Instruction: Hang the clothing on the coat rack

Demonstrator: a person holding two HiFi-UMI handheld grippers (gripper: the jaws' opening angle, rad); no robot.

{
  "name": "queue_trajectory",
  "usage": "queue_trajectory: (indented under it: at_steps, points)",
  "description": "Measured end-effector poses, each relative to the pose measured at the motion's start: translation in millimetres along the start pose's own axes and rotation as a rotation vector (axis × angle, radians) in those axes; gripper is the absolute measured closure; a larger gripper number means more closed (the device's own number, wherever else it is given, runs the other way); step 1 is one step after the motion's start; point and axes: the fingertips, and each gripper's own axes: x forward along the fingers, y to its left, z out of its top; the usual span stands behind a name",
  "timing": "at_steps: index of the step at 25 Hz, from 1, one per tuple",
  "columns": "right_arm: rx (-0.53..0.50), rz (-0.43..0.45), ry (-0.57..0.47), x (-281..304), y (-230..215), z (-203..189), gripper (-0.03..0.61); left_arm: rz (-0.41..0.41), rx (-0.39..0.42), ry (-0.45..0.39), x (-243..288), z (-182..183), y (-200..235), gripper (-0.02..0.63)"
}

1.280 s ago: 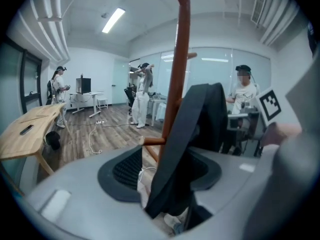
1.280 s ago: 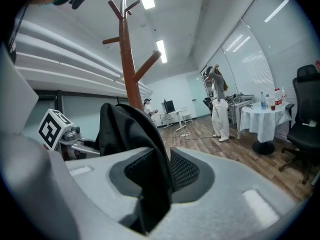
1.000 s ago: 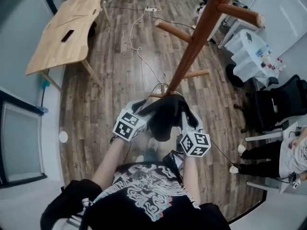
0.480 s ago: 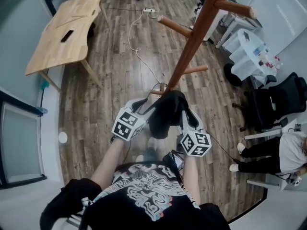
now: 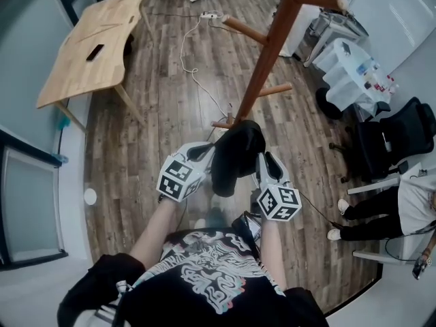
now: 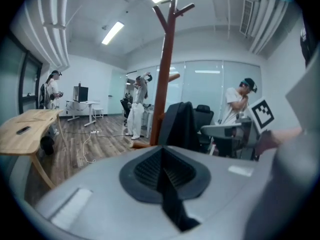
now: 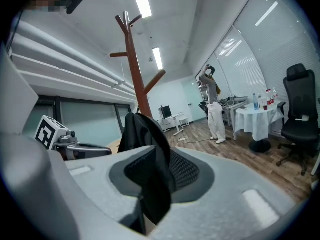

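Clothing [image 5: 235,157], black and bunched, droops between left tool [image 5: 207,151], just closed on it, and right tool [image 5: 261,162] gripping it.

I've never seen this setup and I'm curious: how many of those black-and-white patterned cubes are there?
2. One cube rides the left gripper, whose jaws have just closed on the black garment; the other cube rides the right gripper, also shut on it. None seems hidden.

Fingers [image 7: 185,171] pinch black clothing [image 7: 146,134]; coat rack [image 7: 136,74] behind.
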Motion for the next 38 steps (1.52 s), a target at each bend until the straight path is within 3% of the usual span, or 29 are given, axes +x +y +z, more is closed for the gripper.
queue_trajectory:
  at_steps: [3, 7, 8, 9, 12, 18, 24, 29, 35, 38]
  points:
    - [-0.024, -0.013, -0.042, -12, 2, 9, 0.490, -0.024, -0.045, -0.033, -6, 4, -8, 0.624]
    - [-0.048, -0.005, -0.070, -27, 10, 13, 0.500, -0.039, -0.016, -0.047, -14, 6, -20, 0.624]
    - [-0.045, 0.004, -0.068, -31, 13, 11, 0.511, -0.050, -0.012, -0.049, -16, 5, -23, 0.624]
    - [-0.043, 0.013, -0.065, -34, 16, 9, 0.578, -0.059, -0.006, -0.049, -17, 5, -27, 0.624]
    - [-0.075, 0.021, -0.057, -48, 24, 5, 0.578, -0.064, 0.024, -0.057, -18, 8, -37, 0.624]
    - [-0.083, -0.008, -0.077, -77, 22, 5, 0.578, -0.034, 0.066, -0.148, -32, 22, -58, 0.624]
    - [-0.134, -0.034, -0.132, -101, 28, 23, 0.578, -0.069, 0.100, -0.191, -50, 29, -79, 0.624]
    - [-0.153, -0.043, -0.162, -114, 27, 34, 0.578, -0.039, 0.153, -0.213, -61, 32, -85, 0.624]
    - [-0.155, -0.025, -0.162, -122, 20, 35, 0.578, -0.021, 0.071, -0.228, -61, 33, -94, 0.624]
    - [-0.147, -0.010, -0.162, -127, 15, 37, 0.578, 0.011, 0.113, -0.222, -63, 40, -103, 0.624]
